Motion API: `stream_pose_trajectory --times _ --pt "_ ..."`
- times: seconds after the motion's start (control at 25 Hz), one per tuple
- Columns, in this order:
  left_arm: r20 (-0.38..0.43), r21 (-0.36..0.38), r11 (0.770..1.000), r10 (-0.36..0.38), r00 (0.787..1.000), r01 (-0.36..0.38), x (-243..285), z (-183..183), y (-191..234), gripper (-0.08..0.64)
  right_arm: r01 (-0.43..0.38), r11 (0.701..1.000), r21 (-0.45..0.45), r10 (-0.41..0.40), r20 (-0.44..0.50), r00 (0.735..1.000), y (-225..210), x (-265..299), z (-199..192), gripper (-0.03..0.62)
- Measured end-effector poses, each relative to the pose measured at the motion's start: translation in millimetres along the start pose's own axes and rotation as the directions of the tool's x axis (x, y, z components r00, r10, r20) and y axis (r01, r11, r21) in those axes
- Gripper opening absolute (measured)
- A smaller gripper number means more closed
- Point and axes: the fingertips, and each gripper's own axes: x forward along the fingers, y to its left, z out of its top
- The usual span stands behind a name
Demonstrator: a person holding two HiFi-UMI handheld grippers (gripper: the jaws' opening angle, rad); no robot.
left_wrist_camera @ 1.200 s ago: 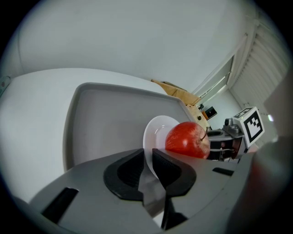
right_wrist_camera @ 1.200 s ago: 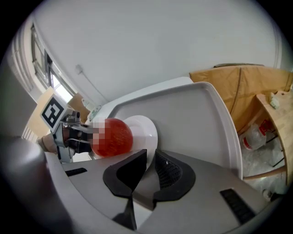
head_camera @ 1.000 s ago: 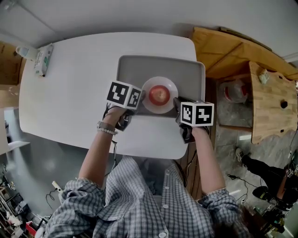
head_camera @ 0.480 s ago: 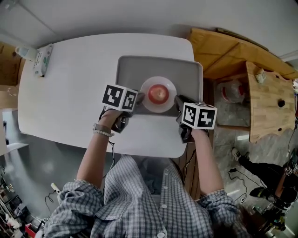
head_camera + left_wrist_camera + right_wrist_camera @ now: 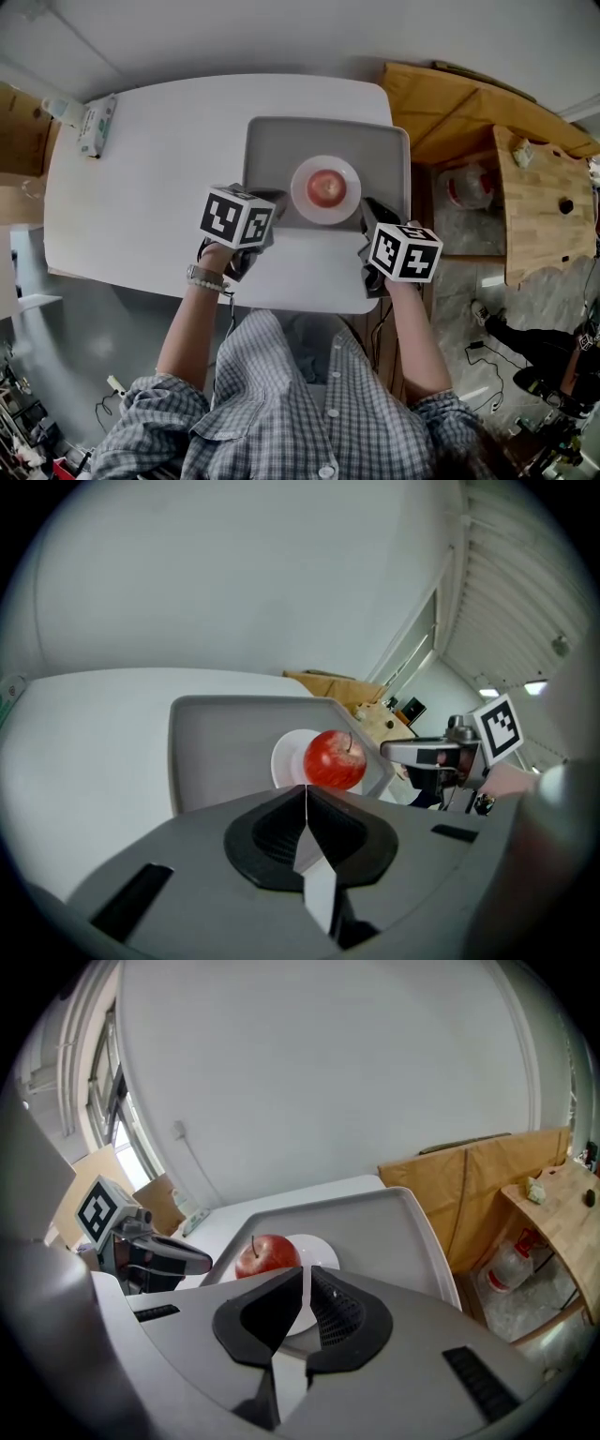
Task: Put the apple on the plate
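Observation:
A red apple (image 5: pixel 326 187) stands upright on a small white plate (image 5: pixel 307 204) inside the grey tray (image 5: pixel 272 150). My left gripper (image 5: pixel 276 199) is at the tray's near left edge, shut and holding nothing, a little short of the plate. My right gripper (image 5: pixel 371 206) is at the tray's near right edge, also shut and holding nothing. In the left gripper view the apple (image 5: pixel 335 758) sits just beyond the closed jaw tips (image 5: pixel 306 789), with the right gripper (image 5: pixel 427 753) past it. In the right gripper view the apple (image 5: pixel 268 1255) is beyond the closed tips (image 5: pixel 306 1274).
The tray lies on a white table (image 5: pixel 159 178). A tissue pack (image 5: pixel 96 124) lies at the table's far left corner. Right of the table are brown boards (image 5: pixel 450 103), a wooden shelf (image 5: pixel 539 202) and a plastic bottle (image 5: pixel 469 184) on the floor.
Both grippers have drawn back from the plate towards the person. The apple stays on the plate.

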Motion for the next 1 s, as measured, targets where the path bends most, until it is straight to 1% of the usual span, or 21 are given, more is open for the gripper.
stream_pose_trajectory --times 0.12,0.24,0.36,0.52,0.6,0.72,0.88,1.0 --pt "0.078 0.011 0.999 -0.034 0.996 0.033 -16.8 11.3 -12.4 0.010 -0.032 0.999 -0.033 0.034 0.062 0.997 13.5 -15.1 8.7 0.038" --pt "0.131 0.049 0.997 -0.057 0.990 0.051 -35.5 18.5 -25.6 0.009 -0.042 0.995 -0.088 0.052 0.112 0.992 26.0 -33.2 15.6 0.035" --pt "0.164 0.102 0.994 -0.064 0.984 0.048 -55.7 22.7 -36.3 0.009 -0.049 0.990 -0.135 0.067 0.129 0.989 39.2 -50.0 21.8 0.034" --pt "0.215 0.137 0.990 -0.065 0.974 0.036 -84.2 24.6 -49.4 0.009 -0.065 0.988 -0.139 0.090 0.183 0.979 53.7 -74.8 36.9 0.034" --pt "0.239 0.134 0.991 -0.052 0.970 0.020 -97.0 23.8 -53.0 0.009 -0.066 0.988 -0.141 0.095 0.216 0.972 59.1 -87.2 45.9 0.034" --pt "0.277 0.112 0.994 -0.040 0.960 0.009 -115.8 21.2 -56.8 0.009 -0.059 0.988 -0.142 0.096 0.266 0.959 66.6 -105.3 55.2 0.034" --pt "0.353 0.087 0.996 -0.033 0.935 0.002 -145.2 25.2 -62.6 0.009 -0.032 0.986 -0.165 0.085 0.323 0.943 75.7 -125.0 66.1 0.034" --pt "0.409 0.072 0.997 -0.035 0.912 0.006 -164.3 31.2 -68.4 0.009 -0.032 0.984 -0.175 0.095 0.363 0.927 84.1 -137.3 75.8 0.034"
